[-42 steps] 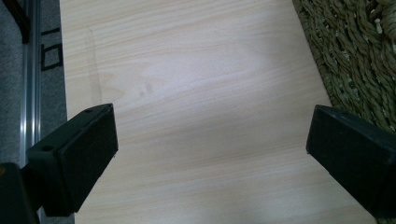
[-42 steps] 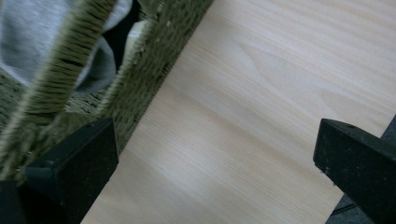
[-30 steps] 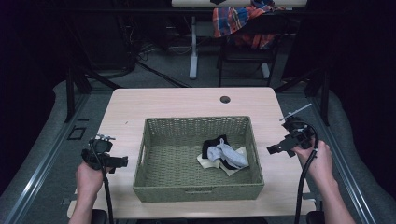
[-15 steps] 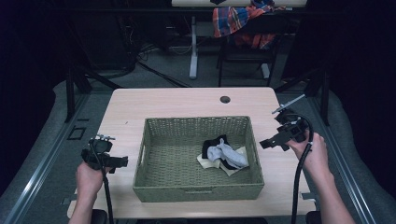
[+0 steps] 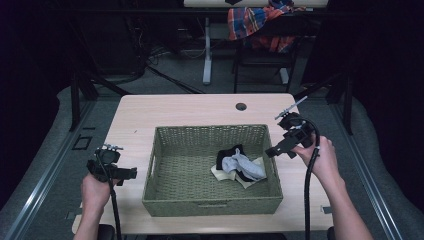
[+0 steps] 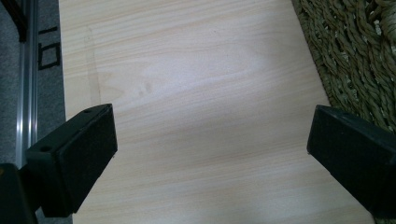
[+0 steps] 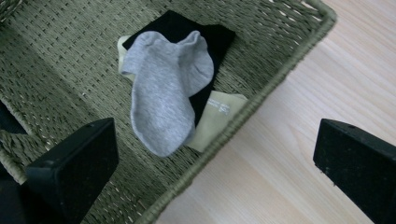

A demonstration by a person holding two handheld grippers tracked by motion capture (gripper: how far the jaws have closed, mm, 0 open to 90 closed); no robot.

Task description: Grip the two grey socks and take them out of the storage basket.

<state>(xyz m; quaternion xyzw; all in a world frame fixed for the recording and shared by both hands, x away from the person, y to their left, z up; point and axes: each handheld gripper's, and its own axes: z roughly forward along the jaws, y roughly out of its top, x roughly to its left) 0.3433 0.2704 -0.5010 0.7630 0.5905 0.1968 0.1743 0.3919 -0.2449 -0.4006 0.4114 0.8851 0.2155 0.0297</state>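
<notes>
My left gripper (image 6: 210, 154) hangs over the pale wooden table (image 6: 196, 93), its two black jaws spread wide with nothing between them but bare wood grain. The woven basket (image 6: 355, 51) fills the upper right corner, its wall just beside my right-hand jaw. Along the left edge I see grey floor (image 6: 9, 79) and a metal rail (image 6: 28, 88).

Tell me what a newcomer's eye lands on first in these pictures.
First the green woven basket in the middle of the wooden table, with a small heap in its right half: a grey sock lying over a black one and a pale yellow one. Next the right gripper, open, above the basket's right rim, and the left gripper, open, outside the basket's left wall.
</notes>
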